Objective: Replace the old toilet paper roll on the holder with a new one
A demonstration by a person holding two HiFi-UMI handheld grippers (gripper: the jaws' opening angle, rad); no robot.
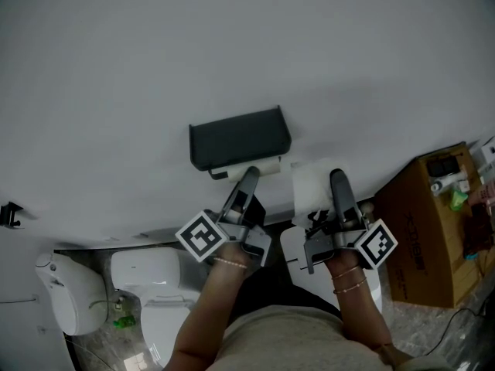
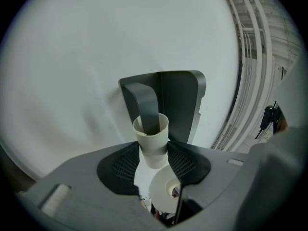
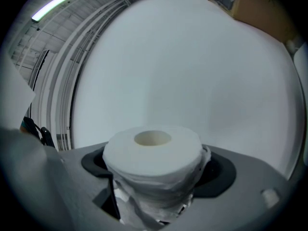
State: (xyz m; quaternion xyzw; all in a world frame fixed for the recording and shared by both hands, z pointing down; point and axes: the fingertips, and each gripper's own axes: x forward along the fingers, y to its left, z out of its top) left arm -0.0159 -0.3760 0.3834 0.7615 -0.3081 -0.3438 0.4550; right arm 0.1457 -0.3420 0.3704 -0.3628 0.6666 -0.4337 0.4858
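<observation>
A dark grey paper holder (image 1: pixel 240 136) hangs on the white wall. In the left gripper view its arm (image 2: pixel 147 105) runs down into an empty cream cardboard core (image 2: pixel 151 134). My left gripper (image 2: pixel 155 155) reaches up to the holder's underside (image 1: pixel 249 175), and its black pads press on both sides of the core. To the right, my right gripper (image 1: pixel 334 182) is shut on a full white toilet paper roll (image 1: pixel 311 185). In the right gripper view that roll (image 3: pixel 153 153) stands end-up between the pads, its outer sheet loose and crumpled, and it fills the gripper (image 3: pixel 154 174).
A white toilet (image 1: pixel 151 284) and a white bin (image 1: pixel 66 292) stand at the lower left. A brown cardboard box (image 1: pixel 429 222) with small items on top is at the right. A white stand (image 1: pixel 298 250) sits below the grippers. A small dark hook (image 1: pixel 9 213) is on the wall.
</observation>
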